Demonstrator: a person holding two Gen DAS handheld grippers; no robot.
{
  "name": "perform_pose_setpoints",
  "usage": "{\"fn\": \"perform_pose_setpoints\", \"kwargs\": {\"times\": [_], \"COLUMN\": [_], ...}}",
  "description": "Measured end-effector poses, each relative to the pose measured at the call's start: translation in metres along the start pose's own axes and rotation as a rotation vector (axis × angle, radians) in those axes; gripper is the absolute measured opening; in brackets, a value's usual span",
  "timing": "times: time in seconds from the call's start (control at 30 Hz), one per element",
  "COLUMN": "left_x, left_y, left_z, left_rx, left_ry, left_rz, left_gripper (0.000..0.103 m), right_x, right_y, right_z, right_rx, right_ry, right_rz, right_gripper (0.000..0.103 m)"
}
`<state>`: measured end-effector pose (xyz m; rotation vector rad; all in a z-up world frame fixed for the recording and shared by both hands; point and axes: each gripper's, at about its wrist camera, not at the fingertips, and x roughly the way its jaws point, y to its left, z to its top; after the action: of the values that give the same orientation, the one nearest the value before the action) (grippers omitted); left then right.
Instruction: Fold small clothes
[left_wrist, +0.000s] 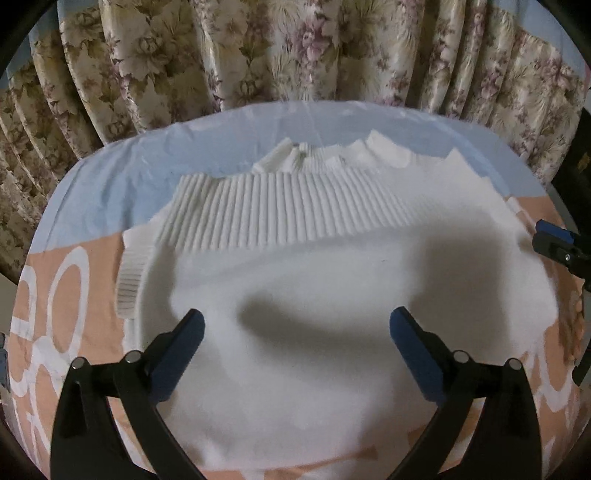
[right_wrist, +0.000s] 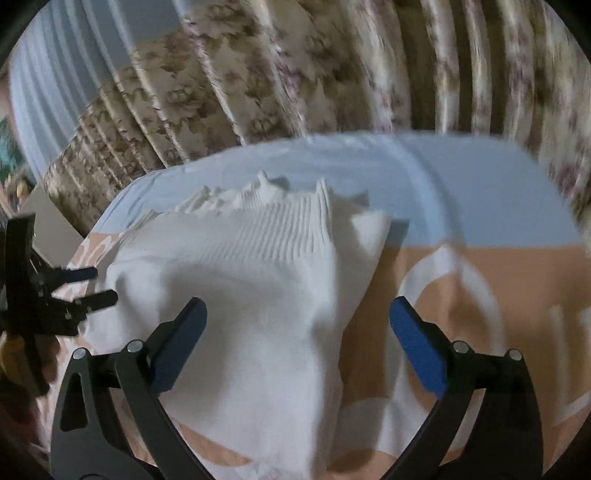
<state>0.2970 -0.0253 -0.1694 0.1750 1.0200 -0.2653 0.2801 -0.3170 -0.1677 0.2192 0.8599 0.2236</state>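
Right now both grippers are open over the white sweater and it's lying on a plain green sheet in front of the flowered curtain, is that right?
Not quite. The sheet is not plain green: it is pale blue at the far end and peach with white shapes nearer, as the left wrist view shows. The rest holds: the left gripper and the right gripper are open over the white sweater, with the flowered curtain behind.

White sweater (left_wrist: 295, 295) on patterned bedsheet (left_wrist: 74, 288)

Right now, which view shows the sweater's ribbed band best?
Left wrist: the ribbed band spans the frame, sharp and unobstructed. Right wrist shows it blurred and foreshortened.
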Motion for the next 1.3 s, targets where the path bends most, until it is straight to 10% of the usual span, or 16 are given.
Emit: {"fn": "perform_pose_setpoints", "kwargs": {"times": [0.63,1.3], "left_x": [0.029,0.032], "left_y": [0.001,-0.004], "left_z": [0.002,0.005], "left_rx": [-0.014,0.028], "left_ry": [0.045,0.043], "left_rz": [0.042,0.064], "left_gripper": [0.101,0.101], "right_x": [0.035,0.03], "right_y": [-0.018,0.009], "right_z": [0.003,-0.009], "right_rx": [0.024,-0.043], "right_ry": [0.104,0.185], "right_rz": [0.101,0.068], "right_gripper": [0.099,0.041]}}
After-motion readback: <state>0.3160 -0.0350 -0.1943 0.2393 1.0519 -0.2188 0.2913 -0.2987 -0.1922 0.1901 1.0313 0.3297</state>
